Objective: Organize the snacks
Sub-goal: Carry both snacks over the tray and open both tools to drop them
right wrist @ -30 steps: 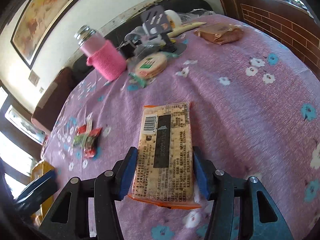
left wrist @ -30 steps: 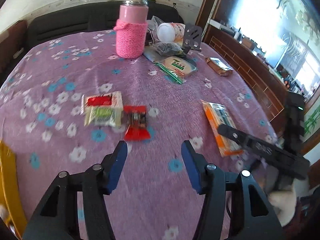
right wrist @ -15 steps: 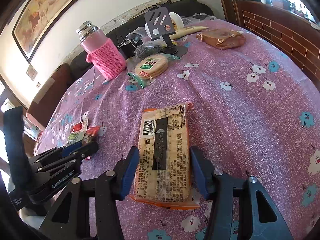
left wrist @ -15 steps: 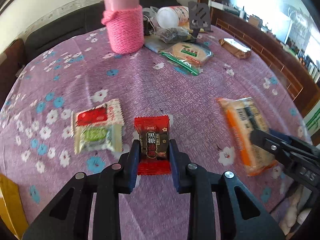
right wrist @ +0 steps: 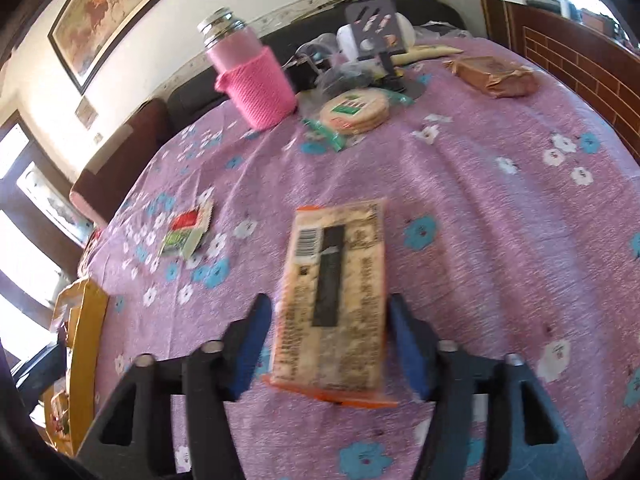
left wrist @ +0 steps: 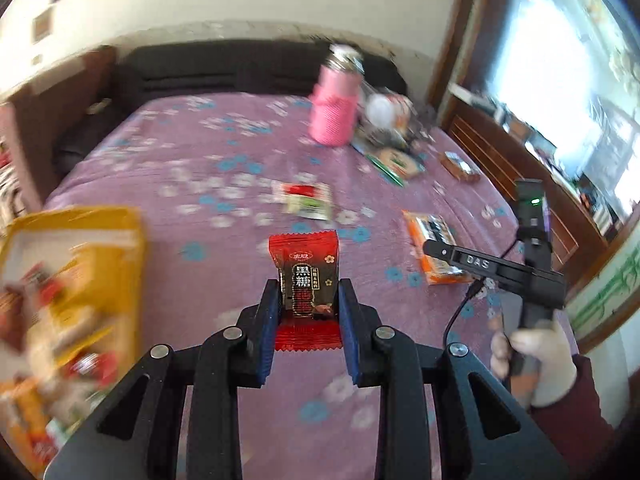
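My left gripper [left wrist: 308,294] is shut on a red and black candy packet [left wrist: 306,264] and holds it upright above the purple flowered tablecloth [left wrist: 224,280]. A yellow box [left wrist: 76,276] with several snacks in it lies blurred at the left. My right gripper [right wrist: 330,332] straddles an orange-edged cracker pack [right wrist: 336,280] that lies on the cloth. Its jaws are opening, and the left pad stands a little off the pack. The left wrist view shows that gripper [left wrist: 440,250] over the same pack [left wrist: 434,236], held by a gloved hand [left wrist: 534,360].
Red and green packets [right wrist: 184,232] lie left of the cracker pack. At the back stand a pink-sleeved bottle [right wrist: 256,84], a round cracker pack [right wrist: 356,110], a brown packet [right wrist: 496,74] and a phone stand [right wrist: 376,28]. The yellow box [right wrist: 80,320] sits at the table's left edge.
My left gripper closed on the candy packet, lifted it and swung left toward the yellow box. The right gripper's jaws pressed on the cracker pack, then widened around it.
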The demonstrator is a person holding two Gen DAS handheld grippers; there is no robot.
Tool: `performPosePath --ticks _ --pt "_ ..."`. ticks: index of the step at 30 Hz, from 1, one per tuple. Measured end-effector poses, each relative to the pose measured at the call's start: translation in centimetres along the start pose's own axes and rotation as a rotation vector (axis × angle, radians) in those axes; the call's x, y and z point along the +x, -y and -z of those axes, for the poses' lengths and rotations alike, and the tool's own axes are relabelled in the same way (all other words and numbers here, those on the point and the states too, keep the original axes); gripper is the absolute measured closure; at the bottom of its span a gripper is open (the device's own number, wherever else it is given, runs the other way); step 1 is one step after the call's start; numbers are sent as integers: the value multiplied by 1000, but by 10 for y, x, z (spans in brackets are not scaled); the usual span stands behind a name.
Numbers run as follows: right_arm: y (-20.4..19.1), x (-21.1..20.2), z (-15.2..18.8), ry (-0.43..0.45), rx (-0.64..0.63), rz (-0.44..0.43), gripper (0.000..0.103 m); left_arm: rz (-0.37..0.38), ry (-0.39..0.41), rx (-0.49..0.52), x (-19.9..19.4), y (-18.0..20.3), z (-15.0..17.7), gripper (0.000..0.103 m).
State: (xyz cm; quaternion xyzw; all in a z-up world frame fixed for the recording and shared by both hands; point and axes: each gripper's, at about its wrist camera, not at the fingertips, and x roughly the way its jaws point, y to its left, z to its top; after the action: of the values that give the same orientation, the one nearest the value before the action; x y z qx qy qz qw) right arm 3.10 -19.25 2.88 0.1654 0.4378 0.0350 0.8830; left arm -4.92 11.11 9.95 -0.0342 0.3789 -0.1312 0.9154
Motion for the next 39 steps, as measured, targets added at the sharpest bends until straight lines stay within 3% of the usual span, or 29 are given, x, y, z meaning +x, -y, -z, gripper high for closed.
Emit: performPosePath --ticks 4,5,6,12,16,22,27,31,35,39 --pt "-19 13 -6 -23 -68 134 34 -78 51 -64 -45 -39 16 77" --pt "-24 15 -6 -37 -96 173 36 -99 66 -84 -56 -50 21 77" --pt "-28 17 -7 -50 -117 211 45 -117 79 -99 -65 -60 24 77" --pt "-28 -2 7 -106 -47 116 46 -182 115 -207 -98 -121 60 77" --pt "-56 -30 24 -87 -54 42 46 -184 100 -305 -98 -159 82 77" --pt "-155 -51 41 -99 -202 -172 46 -151 76 -394 -89 -187 103 77" --pt "-257 -35 66 -174 -339 -312 47 -113 41 -435 -82 -200 117 77" --pt "-316 -13 85 -229 -411 -347 47 -82 22 -436 -77 -200 121 76" --pt "-364 19 99 -293 -469 -344 47 -61 35 -434 -85 -203 120 64" --pt "-389 43 102 -321 -484 -336 47 -66 75 -450 -100 -213 119 58"
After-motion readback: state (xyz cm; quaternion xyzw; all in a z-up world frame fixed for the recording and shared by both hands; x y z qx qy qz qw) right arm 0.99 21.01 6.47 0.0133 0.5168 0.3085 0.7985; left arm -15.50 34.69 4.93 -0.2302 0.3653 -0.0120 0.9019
